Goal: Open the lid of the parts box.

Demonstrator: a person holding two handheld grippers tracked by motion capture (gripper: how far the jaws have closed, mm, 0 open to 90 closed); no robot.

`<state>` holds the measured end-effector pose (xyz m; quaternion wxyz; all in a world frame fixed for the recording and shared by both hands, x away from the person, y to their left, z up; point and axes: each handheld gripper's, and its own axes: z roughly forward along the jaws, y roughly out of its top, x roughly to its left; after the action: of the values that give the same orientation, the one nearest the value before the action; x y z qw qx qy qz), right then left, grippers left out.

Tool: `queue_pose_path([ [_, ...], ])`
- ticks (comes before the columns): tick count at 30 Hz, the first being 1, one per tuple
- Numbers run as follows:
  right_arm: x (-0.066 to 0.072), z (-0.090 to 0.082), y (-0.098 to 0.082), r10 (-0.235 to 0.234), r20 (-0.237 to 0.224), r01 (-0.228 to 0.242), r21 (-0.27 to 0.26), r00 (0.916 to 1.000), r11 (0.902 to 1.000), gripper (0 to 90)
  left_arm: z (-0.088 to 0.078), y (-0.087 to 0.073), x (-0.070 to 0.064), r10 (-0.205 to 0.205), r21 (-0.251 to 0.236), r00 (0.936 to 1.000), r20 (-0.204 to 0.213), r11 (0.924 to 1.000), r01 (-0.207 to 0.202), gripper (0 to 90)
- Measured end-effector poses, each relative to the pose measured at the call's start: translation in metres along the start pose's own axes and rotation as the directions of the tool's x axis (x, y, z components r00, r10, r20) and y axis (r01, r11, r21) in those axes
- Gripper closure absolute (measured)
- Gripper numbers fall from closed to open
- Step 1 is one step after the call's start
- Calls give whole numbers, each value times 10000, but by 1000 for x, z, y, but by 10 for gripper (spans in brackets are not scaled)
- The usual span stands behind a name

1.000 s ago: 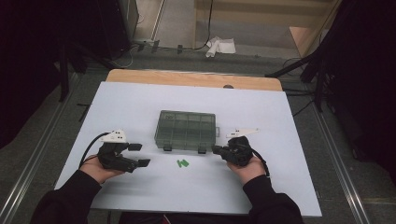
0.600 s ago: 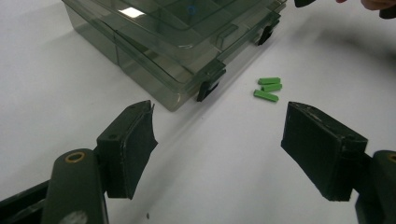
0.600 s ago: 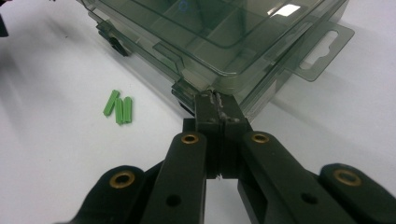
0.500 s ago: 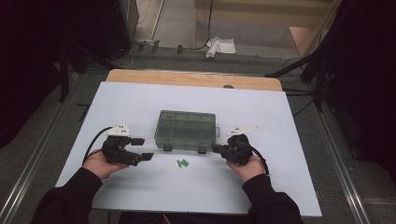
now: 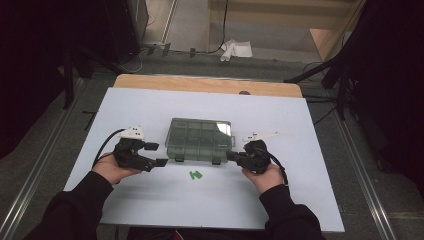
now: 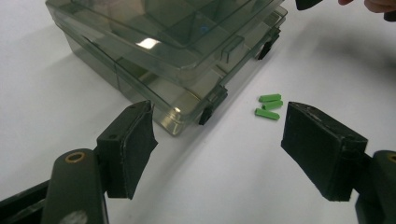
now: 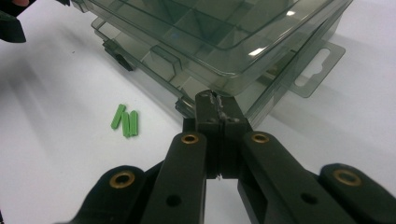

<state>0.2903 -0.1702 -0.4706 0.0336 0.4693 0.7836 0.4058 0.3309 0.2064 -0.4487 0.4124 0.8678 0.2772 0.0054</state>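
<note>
The smoky clear plastic compartment box (image 5: 201, 139) lay on the worktop (image 5: 300, 200) between both tongs; left tongs (image 6: 217, 149) stood open, empty, near its latch; right tongs (image 7: 215, 109) closed, tips at its front edge; probably light, rigid, slippery; best gripped by rim or latch tabs.

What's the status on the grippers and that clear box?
Left gripper open near box. Right gripper shut at its front edge. Green pieces loose nearby.
</note>
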Motion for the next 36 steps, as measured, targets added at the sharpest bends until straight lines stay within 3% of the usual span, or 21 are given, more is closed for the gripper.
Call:
queue_pose_path([
  [4, 0, 0, 3, -11, -8, 11, -98, 10000, 10000, 900, 1, 3, 4, -3, -82, 10000, -29, 10000, 3, 244],
  [8, 0, -2, 6, -36, -16, 36, -166, 10000, 9999, 900, 3, 6, 7, -57, 80, 9990, -443, 9999, 61, 244],
  [12, 0, -5, 10, 170, -147, -174, -249, 9997, 9995, 900, 3, 11, 11, -136, -108, 9993, -349, 9999, 132, 244],
  [18, 1, -8, 15, 61, -100, -65, -338, 9999, 9994, 900, 5, 14, 16, -216, -210, 9992, -341, 9996, 209, 244],
  [20, 0, -10, 18, 78, -122, -83, -398, 9999, 9992, 900, 8, 19, 18, -98, -41, 9984, -552, 9999, 96, 245],
  [26, -1, -12, 25, -21, -98, 16, -496, 9999, 9988, 900, 10, 29, 20, 101, 20, 9990, -438, 9999, -100, 246],
  [36, -5, -14, 35, 57, -243, -77, -816, 9997, 9966, 900, 18, 33, 35, 83, -256, 9969, -788, 9996, -103, 298],
])
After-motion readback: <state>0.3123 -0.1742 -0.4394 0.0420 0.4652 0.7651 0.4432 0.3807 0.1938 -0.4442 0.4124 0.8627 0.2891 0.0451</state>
